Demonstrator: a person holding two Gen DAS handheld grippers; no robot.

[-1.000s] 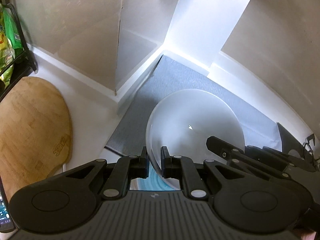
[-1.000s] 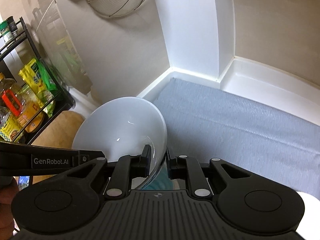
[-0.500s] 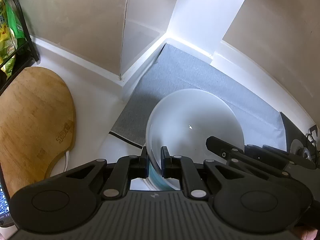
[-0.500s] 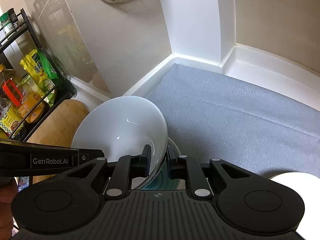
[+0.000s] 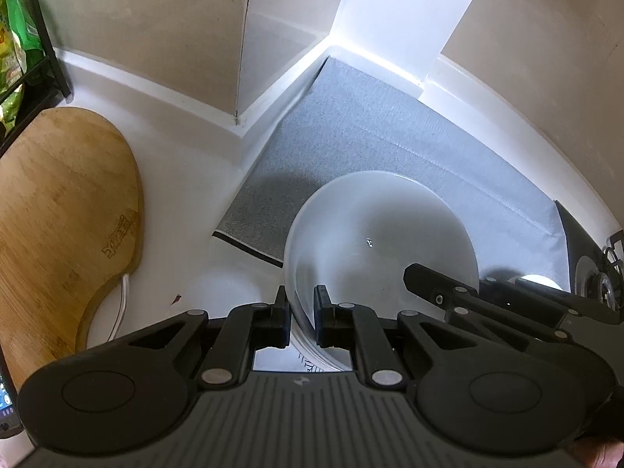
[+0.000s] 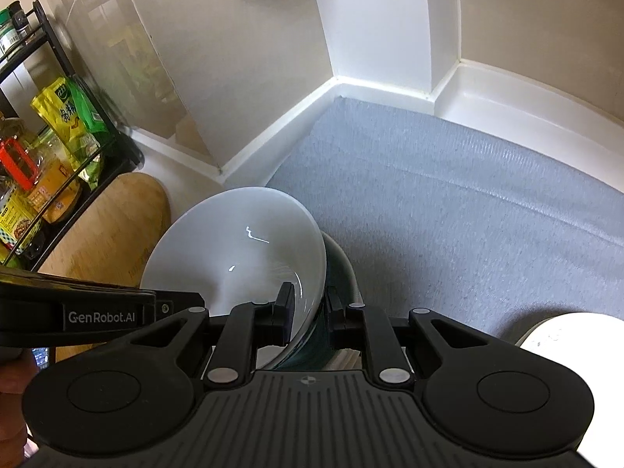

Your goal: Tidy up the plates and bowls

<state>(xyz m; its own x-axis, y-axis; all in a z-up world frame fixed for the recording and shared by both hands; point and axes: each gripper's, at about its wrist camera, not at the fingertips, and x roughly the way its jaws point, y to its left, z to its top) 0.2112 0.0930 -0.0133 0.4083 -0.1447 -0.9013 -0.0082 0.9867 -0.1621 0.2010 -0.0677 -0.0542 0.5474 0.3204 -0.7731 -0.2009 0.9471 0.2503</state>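
A white bowl (image 5: 382,241) is held by both grippers over the near left corner of a grey mat (image 5: 370,136). My left gripper (image 5: 302,304) is shut on its near rim. My right gripper (image 6: 308,304) is shut on the rim at the opposite side, and its black fingers (image 5: 448,292) reach in from the right in the left wrist view. In the right wrist view the white bowl (image 6: 241,245) tilts to the left. Just under it sits a second bowl (image 6: 343,273), dark teal outside with a pale rim. I cannot tell whether the two touch.
A wooden cutting board (image 5: 58,214) lies to the left on the white counter. A black rack (image 6: 46,148) with packets and bottles stands beyond it. Another white dish (image 6: 565,335) sits on the grey mat (image 6: 468,195) at the lower right. A stove burner (image 5: 600,280) shows at the right edge.
Both grippers have sunk a little toward the counter with the white bowl still held. The white dish at the lower right has come into the right wrist view.
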